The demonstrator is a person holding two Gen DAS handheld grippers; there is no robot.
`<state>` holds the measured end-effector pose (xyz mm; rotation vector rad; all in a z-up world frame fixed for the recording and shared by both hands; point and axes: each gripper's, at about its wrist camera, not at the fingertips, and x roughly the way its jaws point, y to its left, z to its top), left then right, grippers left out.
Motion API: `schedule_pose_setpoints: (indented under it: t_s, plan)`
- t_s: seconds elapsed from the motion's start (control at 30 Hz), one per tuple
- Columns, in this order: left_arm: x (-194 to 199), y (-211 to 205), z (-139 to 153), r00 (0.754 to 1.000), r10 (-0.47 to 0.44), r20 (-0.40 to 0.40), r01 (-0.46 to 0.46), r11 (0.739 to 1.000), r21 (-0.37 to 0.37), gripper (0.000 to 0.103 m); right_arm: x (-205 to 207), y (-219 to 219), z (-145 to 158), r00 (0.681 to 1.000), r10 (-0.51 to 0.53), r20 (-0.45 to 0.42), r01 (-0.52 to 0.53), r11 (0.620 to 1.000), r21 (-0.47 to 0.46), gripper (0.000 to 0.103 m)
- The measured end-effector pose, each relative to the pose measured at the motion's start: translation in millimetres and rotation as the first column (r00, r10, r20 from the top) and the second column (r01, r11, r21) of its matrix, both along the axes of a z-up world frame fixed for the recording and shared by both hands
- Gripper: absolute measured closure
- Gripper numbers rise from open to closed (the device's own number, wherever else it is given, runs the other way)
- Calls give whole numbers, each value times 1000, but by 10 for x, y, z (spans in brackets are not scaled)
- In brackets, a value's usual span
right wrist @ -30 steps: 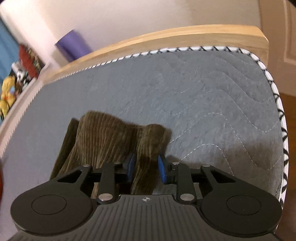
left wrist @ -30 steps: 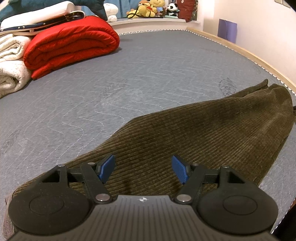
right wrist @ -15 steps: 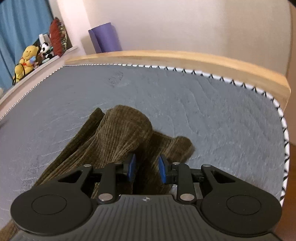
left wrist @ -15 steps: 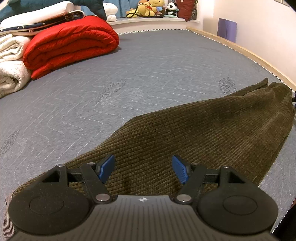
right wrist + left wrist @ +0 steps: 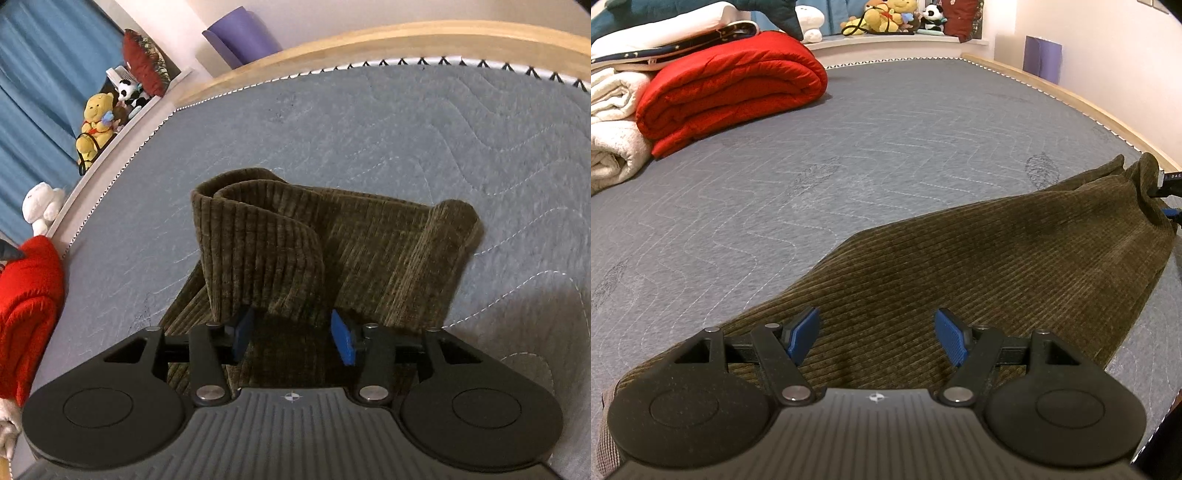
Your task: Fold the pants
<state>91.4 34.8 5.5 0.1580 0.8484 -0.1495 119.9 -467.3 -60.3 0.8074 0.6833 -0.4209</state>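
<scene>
Fingers on the right gripper (image 5: 293,338) have just been opened, cuff end of the pants (image 5: 332,254) loose between them on the mattress (image 5: 369,129). Left gripper (image 5: 877,339) is spread wide over the other end. Bunched cuff should probably be flattened first.

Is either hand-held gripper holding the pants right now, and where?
Neither. The left hand-held gripper stands open over the pants; the right hand-held gripper has just been opening around their cuff end.

Red quilt (image 5: 731,85), white towels (image 5: 613,125); plush toys (image 5: 882,16), purple roll (image 5: 242,35)
</scene>
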Motion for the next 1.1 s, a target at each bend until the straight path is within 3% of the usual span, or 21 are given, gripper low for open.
schedule_pose_setpoints:
  t_s: [0.1, 0.23, 0.37, 0.43, 0.5, 0.57, 0.6, 0.63, 0.67, 0.77, 0.87, 0.97, 1.03, 1.1]
  plan:
    - [4, -2, 9, 1000, 0, 2, 0, 1000, -3, 28, 0, -15, -18, 1000, 19, 15, -19, 1000, 7, 58]
    - [-8, -11, 17, 1000, -5, 6, 5, 1000, -4, 28, -62, 10, 49, 997, 22, 69, -22, 1000, -3, 95]
    - [-13, -1, 21, 1000, -5, 7, 5, 1000, -5, 28, -331, 79, 430, 970, -46, 238, 83, 986, -147, 97]
    - [-14, 1, 19, 1000, -5, 6, 5, 1000, -5, 28, -460, 115, 584, 959, -78, 273, 139, 967, -212, 97]
    - [-16, -2, 14, 1000, -7, 5, 7, 1000, -3, 28, -485, 124, 569, 974, -146, 174, 188, 948, -256, 97]
    - [-25, -15, 9, 1000, -11, 4, 11, 1000, -1, 28, -421, 36, 377, 980, -197, 0, 191, 954, -230, 94]
    - [-30, -17, 10, 1000, -13, 5, 13, 1000, 0, 28, -411, -49, 237, 967, -236, -98, 213, 957, -197, 93]
    - [-33, -18, 13, 1000, -13, 5, 13, 1000, 1, 28, -437, -110, 162, 953, -268, -138, 243, 954, -177, 87]
    - [-35, -14, 17, 1000, -12, 6, 12, 1000, -1, 28, -478, -149, 138, 947, -290, -138, 267, 949, -167, 79]
    - [-28, 2, 23, 1000, -4, 7, 4, 1000, -4, 28, -552, -137, 330, 949, -311, -50, 285, 916, -283, 77]
    - [-10, -9, 21, 1000, -4, 5, 4, 1000, -4, 28, -608, -92, 500, 961, -263, 89, 278, 905, -322, 74]
    - [12, -34, -4, 1000, -10, -2, 10, 1000, 2, 28, -443, -12, 543, 980, -66, 186, 115, 957, -266, 72]
    - [36, -45, -26, 1000, -12, -8, 12, 1000, 5, 28, -203, 83, 507, 980, 74, 186, -32, 974, -224, 67]
    - [56, -58, -47, 1000, -12, -13, 12, 1000, 10, 28, 112, 227, 445, 971, 204, 128, -178, 966, -189, 59]
